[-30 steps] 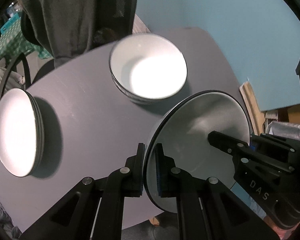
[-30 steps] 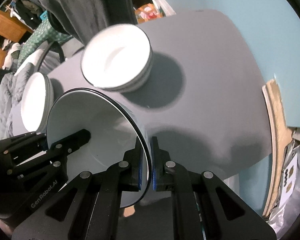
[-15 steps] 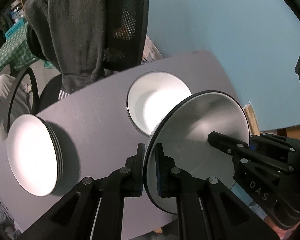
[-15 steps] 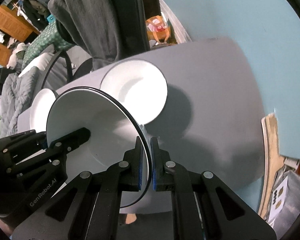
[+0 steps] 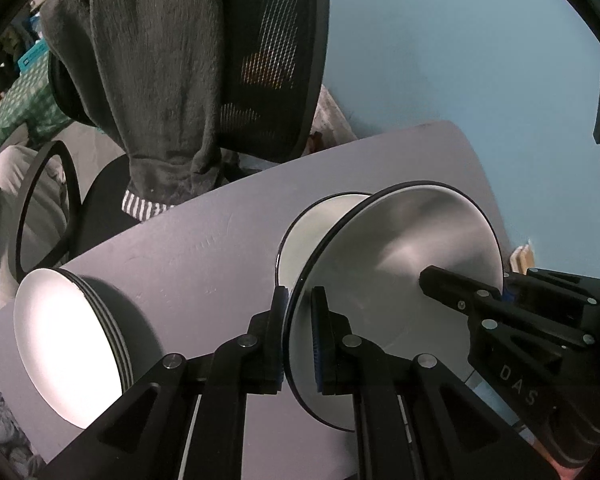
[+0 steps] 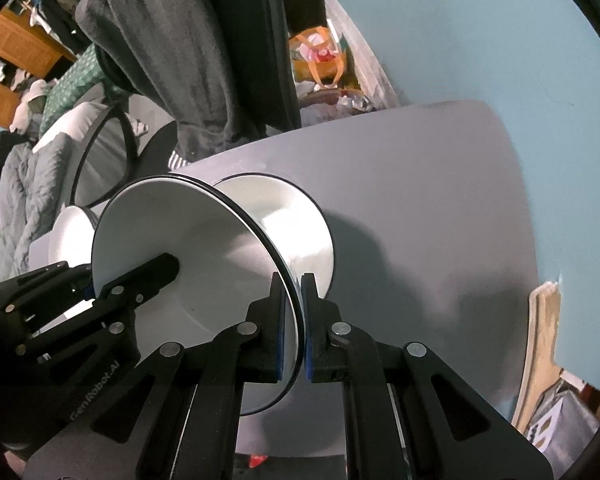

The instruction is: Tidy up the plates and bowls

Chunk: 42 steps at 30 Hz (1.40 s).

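Both claws carry one white bowl [image 5: 400, 264] with a dark rim, held in the air over the near part of the grey desk [image 5: 204, 256]. The left claw [image 5: 300, 336] is clamped on the rim at one side, and the right claw [image 6: 294, 328] is clamped on the rim at the opposite side, so each camera sees the other claw across the bowl.

Just behind the carried bowl, toward the desk's far edge, stands a stack of bowls [image 6: 296, 236]; the held one seems near it but not yet nested. By the desk's left edge lies a stack of plates [image 5: 72, 348], already gathered.

The sorting looks far along: plates in one pile, bowls in another. What remains, by my reading, is to set this bowl onto the bowl stack and let go. Whether other dishes wait out of view cannot be told.
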{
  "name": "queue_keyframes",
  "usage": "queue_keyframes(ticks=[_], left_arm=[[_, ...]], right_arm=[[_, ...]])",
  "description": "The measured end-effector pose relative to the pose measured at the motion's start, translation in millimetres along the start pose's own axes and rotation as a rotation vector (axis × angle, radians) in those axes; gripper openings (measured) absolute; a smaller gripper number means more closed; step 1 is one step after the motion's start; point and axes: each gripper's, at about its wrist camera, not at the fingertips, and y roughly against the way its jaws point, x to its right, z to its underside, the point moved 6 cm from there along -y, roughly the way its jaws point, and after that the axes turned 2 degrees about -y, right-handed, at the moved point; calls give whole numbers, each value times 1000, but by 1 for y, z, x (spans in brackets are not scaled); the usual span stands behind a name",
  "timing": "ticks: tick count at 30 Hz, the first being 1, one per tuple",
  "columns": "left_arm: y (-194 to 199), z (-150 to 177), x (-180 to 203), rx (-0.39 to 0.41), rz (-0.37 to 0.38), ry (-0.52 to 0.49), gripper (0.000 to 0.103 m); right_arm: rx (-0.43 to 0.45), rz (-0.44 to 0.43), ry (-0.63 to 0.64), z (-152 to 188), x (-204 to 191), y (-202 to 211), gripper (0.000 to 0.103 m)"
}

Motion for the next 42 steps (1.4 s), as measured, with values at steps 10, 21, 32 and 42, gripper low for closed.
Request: queue_keyframes(ticks=[10, 21, 32, 42], left_arm=[[-15, -4, 2, -34, -26, 2, 9], [-19, -6, -2, -70, 1, 37, 10], [-8, -12, -5, -57, -37, 25, 17], [9, -6, -7, -18, -53, 4, 27]], right_arm=[[-44, -6, 1, -6, 12, -12, 8], [-78, -35, -14, -8, 18, -16, 8], [-65, -47, -37, -9, 19, -9, 11], [3, 28, -19, -14, 19, 12, 14]])
